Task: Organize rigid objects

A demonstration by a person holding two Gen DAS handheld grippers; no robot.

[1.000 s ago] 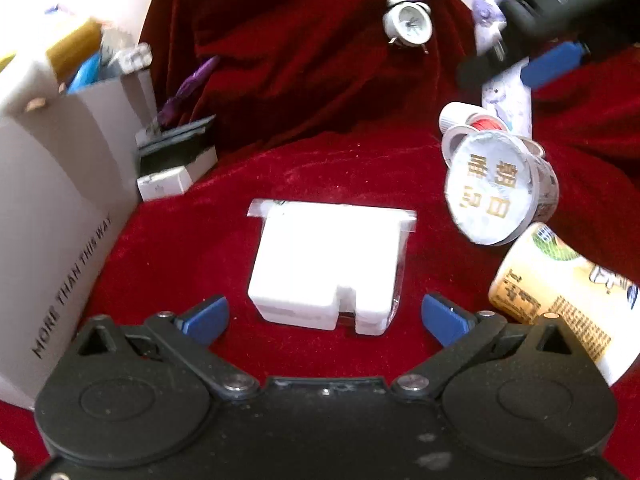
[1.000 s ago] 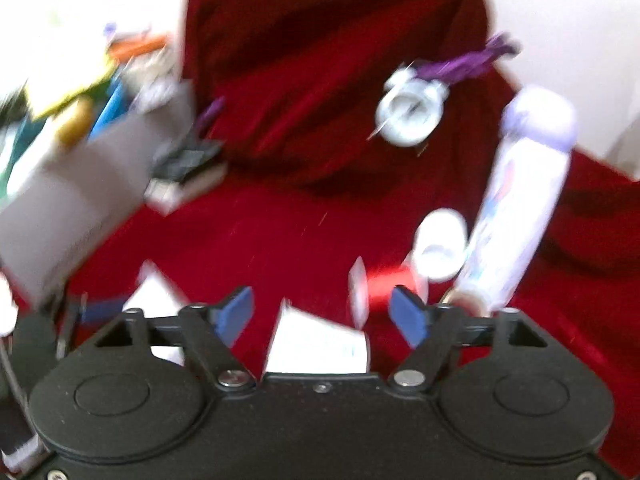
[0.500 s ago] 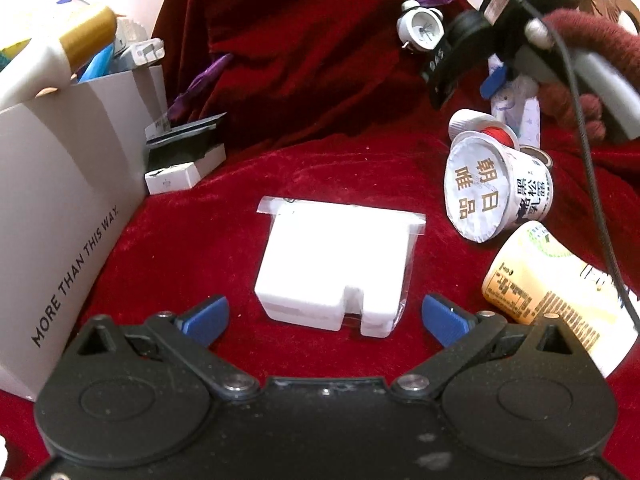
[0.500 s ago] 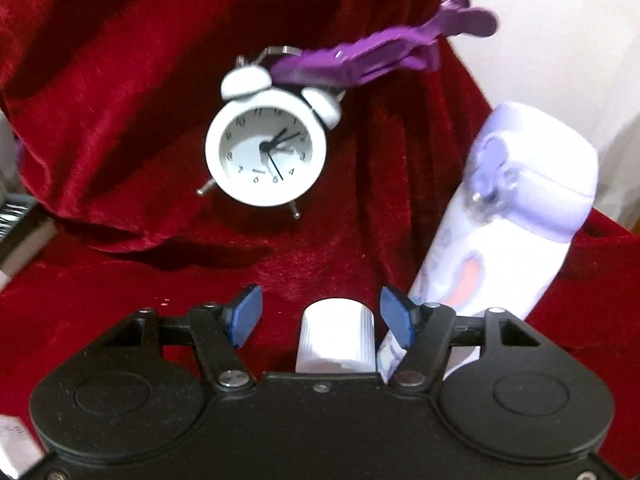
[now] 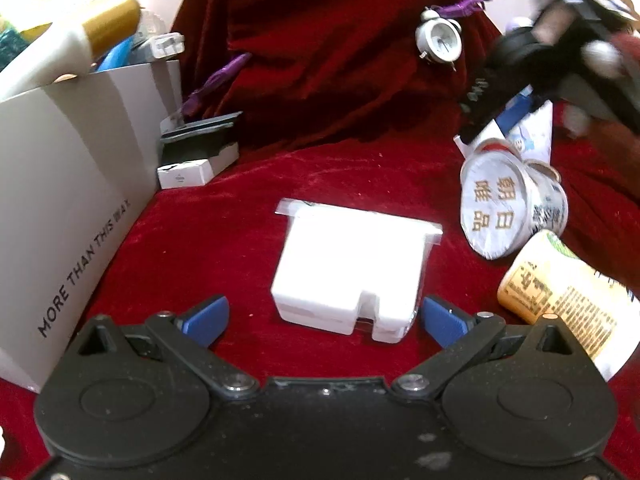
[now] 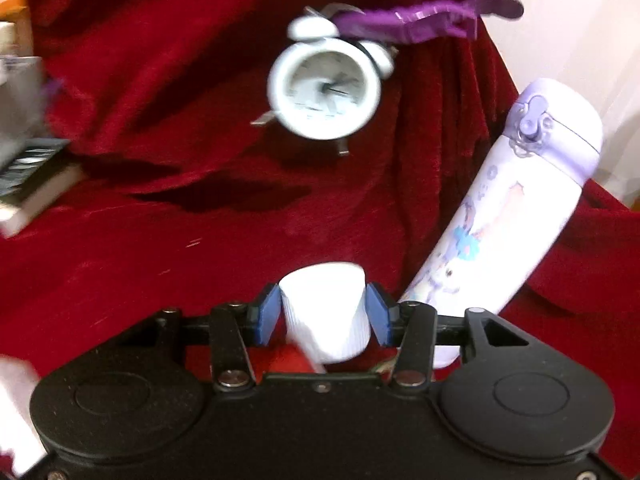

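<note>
In the right wrist view my right gripper [image 6: 322,314] has its jaws closing on a white ribbed cap [image 6: 324,308]; both blue pads [image 6: 266,314] touch its sides, and a bit of red shows below the cap. The left wrist view shows that gripper as a blurred black shape [image 5: 516,108] at the upper right, above a lying yoghurt cup [image 5: 508,208]. My left gripper [image 5: 324,314] stands open and low over the red cloth. A white plastic-wrapped block [image 5: 352,264] lies just beyond and between its fingertips, untouched.
A grey box [image 5: 60,200] full of items stands at the left, with a small black-and-white box [image 5: 196,160] beside it. A white alarm clock [image 6: 324,88] and purple clip [image 6: 420,20] hang on the cloth. A lilac flask [image 6: 500,220] leans right of the cap. A yellow printed carton [image 5: 560,296] lies near the right.
My right gripper has swung right and come down over the white cap, and its jaws have narrowed onto it. My left gripper has stayed open in front of the white block.
</note>
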